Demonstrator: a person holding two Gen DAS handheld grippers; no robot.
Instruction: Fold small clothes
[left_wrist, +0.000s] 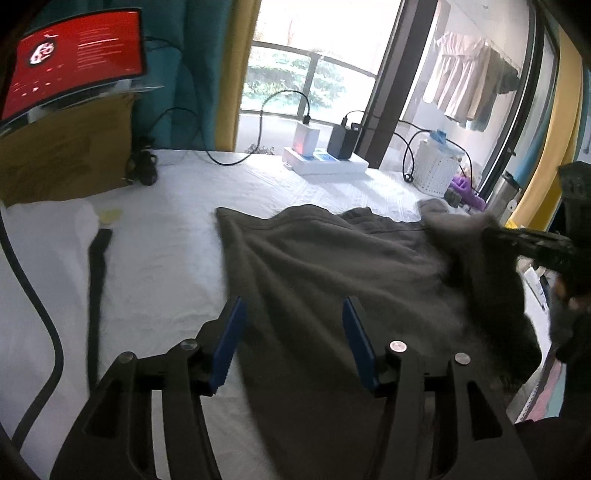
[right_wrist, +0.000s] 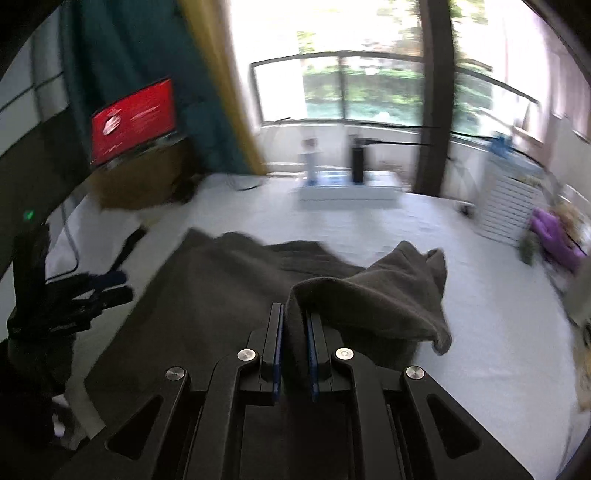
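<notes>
1. Closest to us in the right wrist view, our right gripper (right_wrist: 294, 325) is clenched on a raised fold of the dark grey garment (right_wrist: 229, 280); the cloth stands up between the two blue pads and flops over to the right in a loose hood of fabric. We judge this edge is held high so it can be carried across the rest of the garment for a fold.
2. Our left gripper (left_wrist: 293, 317) is released, its blue pads standing apart over the near left part of the garment (left_wrist: 332, 266) with nothing pinched between them. We read it as ready either to pin the cloth or to take a fresh hold.
3. Most of the garment lies spread on the white-covered table (left_wrist: 166, 258), filling the lower middle and right of the left wrist view, with the lifted part at the right edge.
4. At the far edge of the table stand a white charger tray (left_wrist: 325, 162) with cabled devices, a white basket (left_wrist: 437, 166) to the upper right and a red screen (left_wrist: 77, 55) at the upper left, all well apart from the garment.
5. Hard to make out: the right wrist view is smeared by motion, so we cannot tell whether a sleeve or a hem is held. In the left wrist view the right gripper is a dark blur at the right edge. What kind of garment this is we cannot tell, and its near edge is hidden beneath both grippers.
</notes>
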